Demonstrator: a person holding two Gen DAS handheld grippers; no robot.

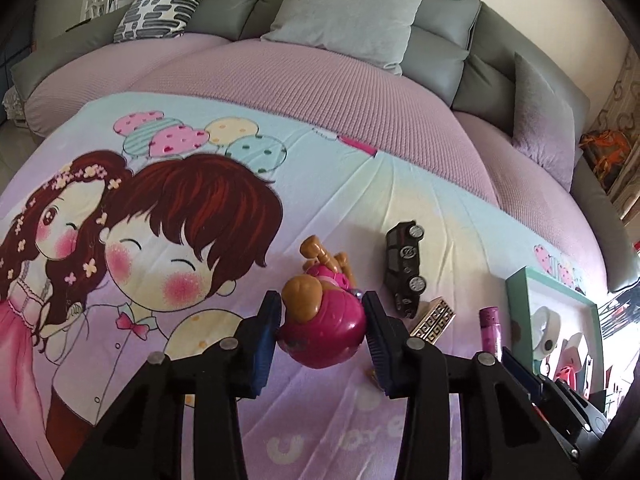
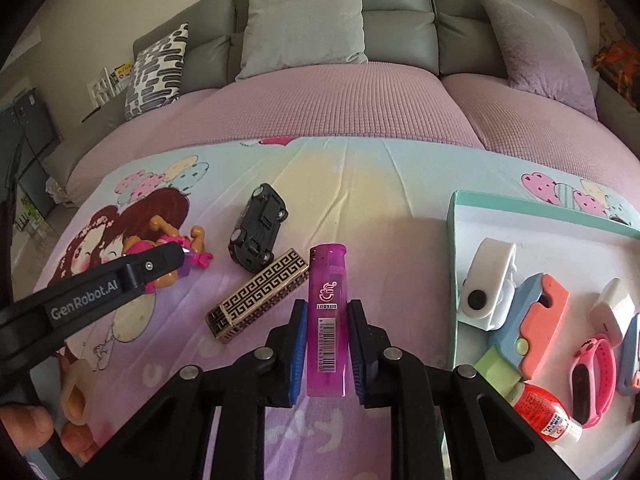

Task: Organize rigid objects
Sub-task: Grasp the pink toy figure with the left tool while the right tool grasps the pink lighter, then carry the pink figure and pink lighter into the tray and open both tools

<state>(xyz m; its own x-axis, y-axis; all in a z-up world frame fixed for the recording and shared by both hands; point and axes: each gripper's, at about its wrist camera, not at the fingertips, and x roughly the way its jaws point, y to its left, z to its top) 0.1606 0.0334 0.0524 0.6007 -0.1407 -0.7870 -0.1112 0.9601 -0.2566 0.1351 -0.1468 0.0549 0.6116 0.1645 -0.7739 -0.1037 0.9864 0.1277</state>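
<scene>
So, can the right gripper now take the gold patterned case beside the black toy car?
Probably not yet. The right gripper is shut on the purple lighter, so its jaws are full. The gold case lies uncovered on the blanket, touching the toy car; nothing else blocks it.

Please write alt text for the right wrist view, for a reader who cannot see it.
The right gripper holds a purple lighter upright between its fingers, above a cartoon-print sheet. A tray of small items lies at the right.

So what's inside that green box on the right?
The box holds a white clip, a blue-and-coral gadget, a pink wristband and a red glue bottle. Its far right side is out of view.
</scene>
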